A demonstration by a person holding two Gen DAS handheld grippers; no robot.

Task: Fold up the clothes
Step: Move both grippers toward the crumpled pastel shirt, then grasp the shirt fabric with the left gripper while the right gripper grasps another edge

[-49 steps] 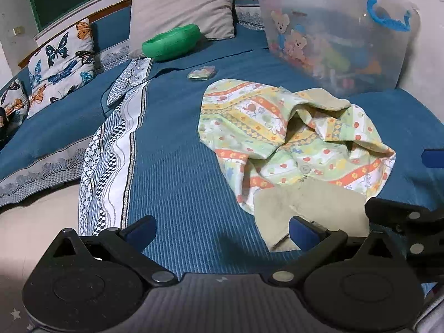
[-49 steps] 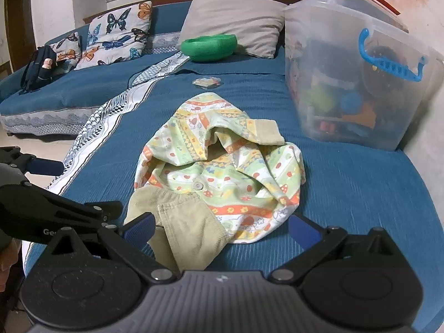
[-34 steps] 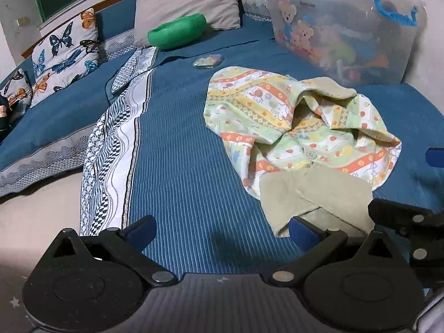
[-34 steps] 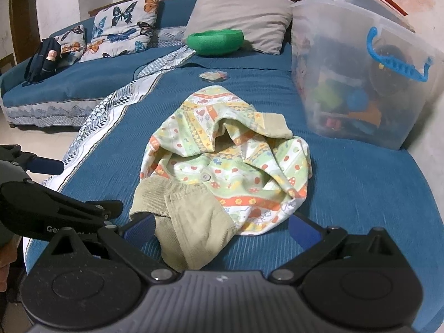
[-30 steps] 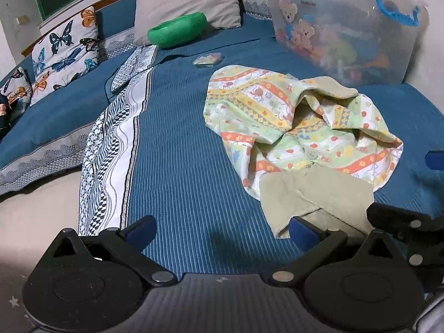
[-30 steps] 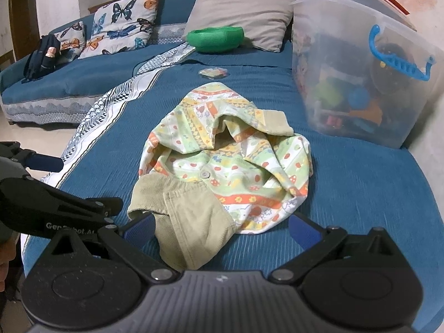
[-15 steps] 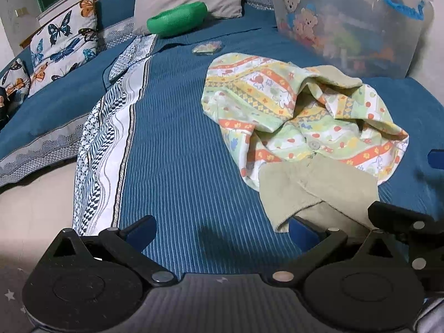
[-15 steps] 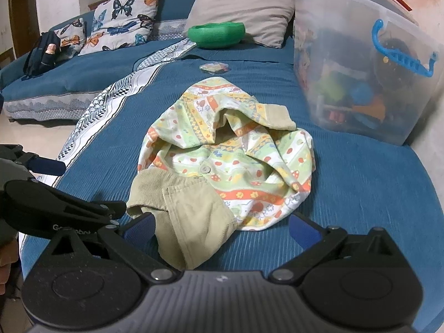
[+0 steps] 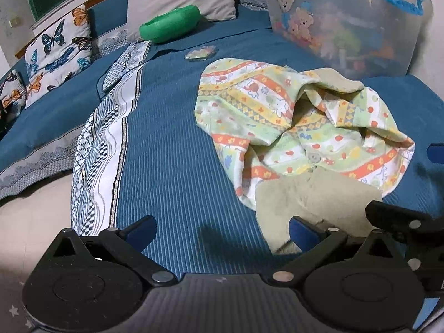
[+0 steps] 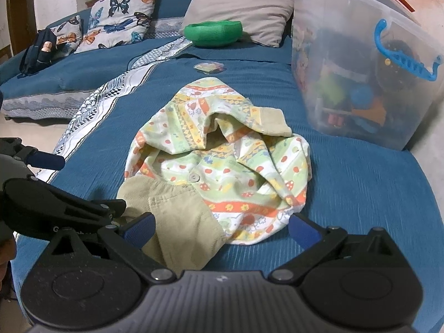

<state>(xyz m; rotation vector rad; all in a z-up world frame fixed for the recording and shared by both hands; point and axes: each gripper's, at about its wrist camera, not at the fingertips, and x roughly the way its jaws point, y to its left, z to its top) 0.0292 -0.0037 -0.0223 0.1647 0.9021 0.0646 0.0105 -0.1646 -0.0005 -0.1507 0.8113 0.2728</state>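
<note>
Left wrist view: I am looking at a little printed shirt [image 9: 280, 116] lying in a crumpled heap on the blue bed cover [image 9: 172, 172]. A tan corduroy flap [image 9: 310, 202] of the shirt is sticking out toward me, on the near side of the shirt.

I am holding my left gripper [image 9: 219, 227] spread wide, with nothing in it. Its right blue pad is sitting just beside the near edge of the tan flap. My right gripper [image 10: 219, 226] is spread wide too and holding nothing. The tan flap is lying right between its two pads, and the left pad is just over the flap's edge.

What is changing: both grippers are creeping closer to the shirt. A moment ago the shirt was looking smaller and farther off in both views. Now it is filling more of each view, and the tan flap is sitting closer to the pads. The shirt itself is keeping the same bunched shape as before. I think this means I am still getting ready to grab, and no folding is done yet.

Behind the shirt, a clear toy box [image 10: 360, 77] is standing, and a green bowl [image 10: 213, 33] is resting far behind the shirt by a grey pillow [image 10: 238, 8].
</note>
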